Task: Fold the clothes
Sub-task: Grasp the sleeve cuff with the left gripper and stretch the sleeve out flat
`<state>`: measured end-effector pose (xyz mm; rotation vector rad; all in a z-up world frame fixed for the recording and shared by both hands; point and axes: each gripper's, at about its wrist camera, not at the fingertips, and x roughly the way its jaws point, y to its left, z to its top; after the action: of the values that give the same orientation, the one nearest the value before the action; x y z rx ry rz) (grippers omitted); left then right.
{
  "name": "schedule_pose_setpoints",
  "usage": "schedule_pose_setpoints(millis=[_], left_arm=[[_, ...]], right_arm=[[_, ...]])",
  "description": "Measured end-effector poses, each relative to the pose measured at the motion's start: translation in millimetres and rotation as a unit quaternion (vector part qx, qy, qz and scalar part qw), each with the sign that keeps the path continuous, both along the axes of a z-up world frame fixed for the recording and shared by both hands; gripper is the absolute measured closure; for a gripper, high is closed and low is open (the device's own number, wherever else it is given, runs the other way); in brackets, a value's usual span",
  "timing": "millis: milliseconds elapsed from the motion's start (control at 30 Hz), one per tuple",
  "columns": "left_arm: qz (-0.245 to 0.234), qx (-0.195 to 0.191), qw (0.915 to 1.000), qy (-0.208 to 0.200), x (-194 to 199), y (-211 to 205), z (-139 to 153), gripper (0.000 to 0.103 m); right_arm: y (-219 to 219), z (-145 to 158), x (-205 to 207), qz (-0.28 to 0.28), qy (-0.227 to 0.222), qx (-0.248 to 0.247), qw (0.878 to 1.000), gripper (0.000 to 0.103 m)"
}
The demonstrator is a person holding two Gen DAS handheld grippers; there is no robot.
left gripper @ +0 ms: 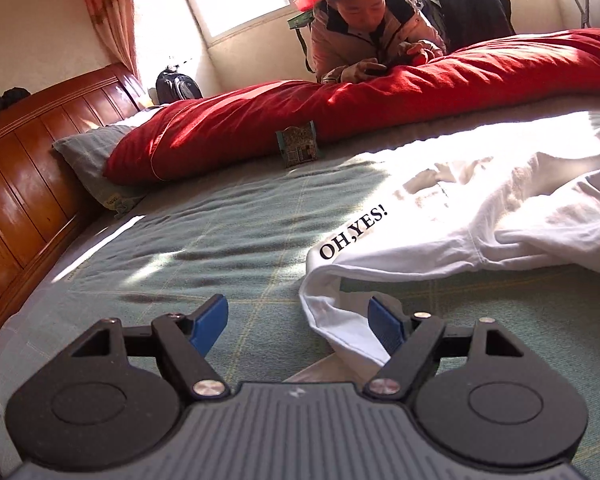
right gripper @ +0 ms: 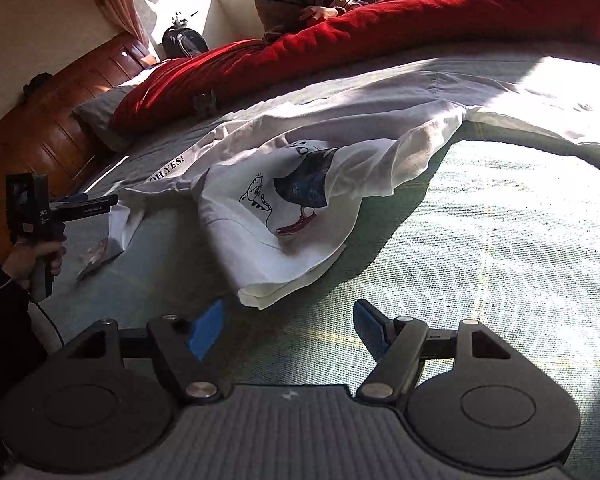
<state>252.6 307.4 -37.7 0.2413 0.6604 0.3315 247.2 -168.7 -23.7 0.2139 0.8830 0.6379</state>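
Note:
A white T-shirt lies crumpled on the bed, with "OH,YES!" printed along one edge. Its near sleeve lies between the fingers of my left gripper, close to the right blue pad, and the pads do not press on it. In the right wrist view the T-shirt shows a cartoon print, folded loosely over itself. My right gripper stands open just short of the shirt's near corner, holding nothing. Far left in that view, a hand holds the left gripper at the sleeve.
The bed has a green-grey plaid sheet. A red quilt runs along the far side, where a person leans on it. A small house-shaped box, a grey pillow and the wooden headboard are on the left.

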Motion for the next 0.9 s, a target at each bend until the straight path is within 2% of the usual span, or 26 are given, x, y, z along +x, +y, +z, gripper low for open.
schedule_pose_setpoints(millis=[67,167,233,267,333,367,500,567,700,800,833,867,900], left_arm=[[-0.014,-0.026,0.9996,-0.001,-21,0,1,0.025],[-0.033,-0.028,0.9991,0.002,-45,-1,-5,0.024],[-0.014,-0.039,0.9991,-0.004,-55,9,-5,0.024],[0.000,-0.060,0.9981,-0.010,-59,19,-3,0.024],[0.037,-0.122,0.9914,-0.030,-67,47,1,0.024],[0.059,-0.153,0.9858,-0.036,-71,61,2,0.029],[0.112,-0.222,0.9679,-0.036,-76,102,-9,0.048],[0.110,-0.250,0.9617,-0.026,-74,110,-19,0.049],[0.106,-0.227,0.9681,0.007,-55,103,-43,0.049],[0.109,-0.205,0.9726,0.008,-48,96,-53,0.052],[0.103,-0.200,0.9744,0.009,-47,92,-51,0.057],[0.093,-0.197,0.9759,0.013,-45,88,-50,0.072],[0.084,-0.194,0.9774,0.018,-44,85,-48,0.077]], right_arm=[[3,1,-3,0.005,-0.001,0.000,1.000,0.028],[6,3,-7,0.012,-0.003,0.000,1.000,0.028],[8,5,-10,0.014,-0.004,0.000,1.000,0.028],[8,6,-12,0.015,-0.006,0.000,1.000,0.028],[9,8,-14,0.015,-0.007,-0.001,1.000,0.028],[9,9,-15,0.015,-0.008,-0.002,1.000,0.028],[10,10,-18,0.014,-0.008,-0.005,1.000,0.028],[12,9,-19,0.016,-0.007,-0.006,1.000,0.028],[19,10,-21,0.021,-0.006,-0.007,1.000,0.028],[24,13,-24,0.031,-0.011,-0.012,0.999,0.028],[26,15,-25,0.035,-0.014,-0.013,0.999,0.028],[27,16,-25,0.039,-0.015,-0.014,0.999,0.028],[29,18,-25,0.044,-0.014,-0.015,0.999,0.028]])
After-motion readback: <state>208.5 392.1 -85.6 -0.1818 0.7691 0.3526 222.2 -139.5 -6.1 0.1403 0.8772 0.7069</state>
